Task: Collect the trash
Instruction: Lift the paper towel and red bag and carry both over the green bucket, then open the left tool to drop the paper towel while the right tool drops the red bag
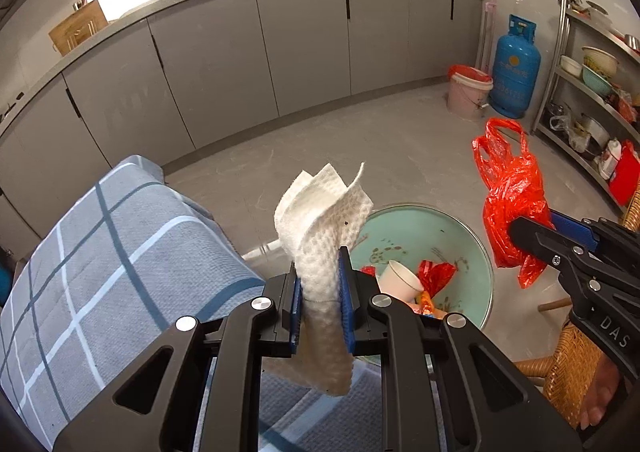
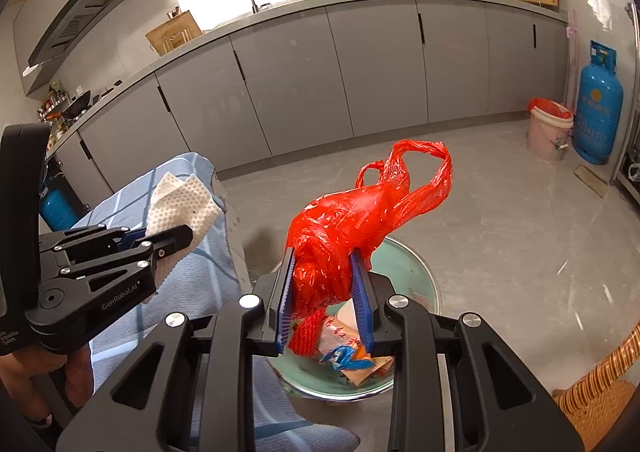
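Trash is what both hands are dealing with here, and it's basically split between two claws plus a basin on the floor. The left gripper (image 1: 320, 300) is clamping a crumpled white paper towel (image 1: 324, 219) between its blue pads, with most of the sheet sticking up past the fingertips and a tail hanging down behind, so it's pinched around the middle, probably just grabbed however it came. The right gripper (image 2: 326, 292) is squeezing a bunched red plastic bag (image 2: 352, 228), with the handles flopping up and out beyond the tips. Both claws are hanging right over the near edge of the teal basin (image 1: 460, 236), which is sitting on the grey floor (image 1: 360, 143) and is already holding a paper cup (image 1: 400, 278), red scraps and some snack wrappers (image 2: 352, 358). My read is that the basin is serving as the collection spot, which is why both pieces are being held above it and not off to the side. A blue checked cloth (image 1: 100, 252) is draping over something at the left, just beside the basin. Nothing's dropped in from either claw yet, so I'd guess letting go is the next bit.
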The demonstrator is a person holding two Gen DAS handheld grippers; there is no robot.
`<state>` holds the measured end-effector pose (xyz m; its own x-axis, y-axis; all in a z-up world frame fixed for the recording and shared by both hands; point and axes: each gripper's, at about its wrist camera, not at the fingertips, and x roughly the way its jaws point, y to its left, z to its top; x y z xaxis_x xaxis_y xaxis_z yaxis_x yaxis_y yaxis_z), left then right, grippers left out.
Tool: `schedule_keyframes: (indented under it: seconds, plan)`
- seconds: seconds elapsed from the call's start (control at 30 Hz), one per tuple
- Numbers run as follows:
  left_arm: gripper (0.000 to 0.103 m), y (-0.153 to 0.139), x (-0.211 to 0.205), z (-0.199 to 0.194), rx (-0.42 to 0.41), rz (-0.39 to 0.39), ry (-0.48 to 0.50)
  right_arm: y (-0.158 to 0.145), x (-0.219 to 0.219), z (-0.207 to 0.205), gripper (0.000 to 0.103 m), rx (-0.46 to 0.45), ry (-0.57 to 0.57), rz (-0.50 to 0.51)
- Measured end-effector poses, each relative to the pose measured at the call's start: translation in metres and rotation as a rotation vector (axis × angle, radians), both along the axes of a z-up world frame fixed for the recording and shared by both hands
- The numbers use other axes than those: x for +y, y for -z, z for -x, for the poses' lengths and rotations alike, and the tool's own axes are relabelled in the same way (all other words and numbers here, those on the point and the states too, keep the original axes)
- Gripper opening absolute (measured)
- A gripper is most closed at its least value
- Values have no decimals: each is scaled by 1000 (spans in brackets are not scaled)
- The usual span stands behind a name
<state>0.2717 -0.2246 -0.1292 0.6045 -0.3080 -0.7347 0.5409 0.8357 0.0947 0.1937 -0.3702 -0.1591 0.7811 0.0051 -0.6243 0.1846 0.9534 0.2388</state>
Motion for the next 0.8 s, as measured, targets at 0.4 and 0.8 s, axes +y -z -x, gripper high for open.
schedule_keyframes:
  seconds: [0.4,0.8]
  plan:
    - [18,21,-29,-18,24,-20,30,18,-24,-17,28,38,7,-17]
    - [46,34,-41,-29,42,-25,54,33,-35,-34,39,51,6,-38]
